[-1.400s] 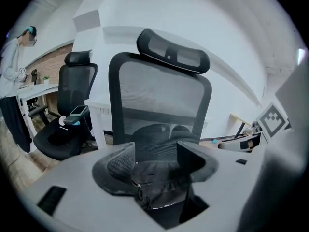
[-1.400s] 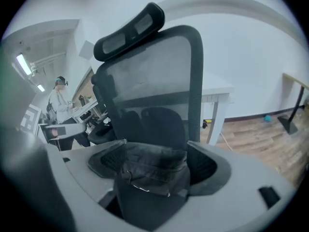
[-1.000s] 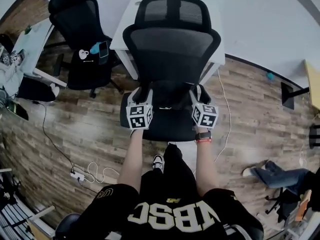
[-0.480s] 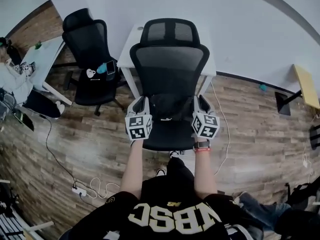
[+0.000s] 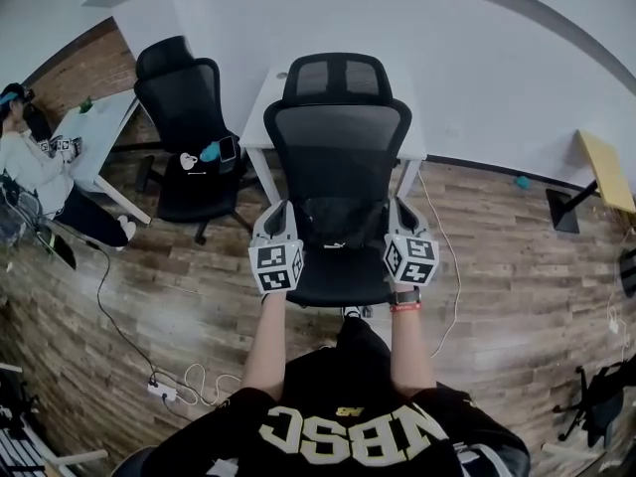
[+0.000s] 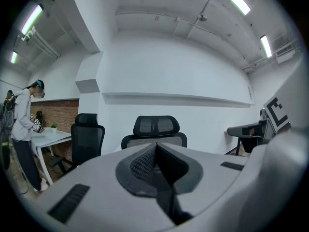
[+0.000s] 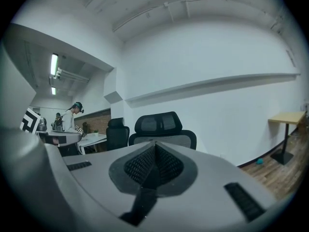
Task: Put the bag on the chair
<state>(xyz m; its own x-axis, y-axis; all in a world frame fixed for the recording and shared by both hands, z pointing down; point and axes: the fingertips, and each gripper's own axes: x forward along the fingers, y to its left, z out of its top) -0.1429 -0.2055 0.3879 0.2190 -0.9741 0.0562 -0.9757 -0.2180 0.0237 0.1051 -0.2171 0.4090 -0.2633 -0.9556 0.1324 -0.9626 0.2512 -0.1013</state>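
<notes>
A black mesh office chair [image 5: 338, 137] stands in front of me. A black bag [image 5: 343, 217] rests on its seat against the backrest, apart from both grippers. My left gripper [image 5: 280, 209] hovers over the seat's left edge, shut and empty. My right gripper [image 5: 398, 207] hovers over the right edge, also shut and empty. In the left gripper view the pads [image 6: 145, 161] meet with nothing between them, and the chair's headrest [image 6: 156, 125] shows beyond. The right gripper view shows the same: closed pads [image 7: 164, 164] below the headrest [image 7: 158, 123].
A second black chair [image 5: 187, 117] with small items on its seat stands to the left. A white desk [image 5: 260, 107] is behind the main chair. A person [image 5: 25, 167] is at a white table [image 5: 104, 127] far left. Cables and a power strip [image 5: 164, 391] lie on the wood floor.
Both grippers have come back from the bag's sides toward the seat's front edge. The head view has risen, so the chair looks smaller and farther away.
</notes>
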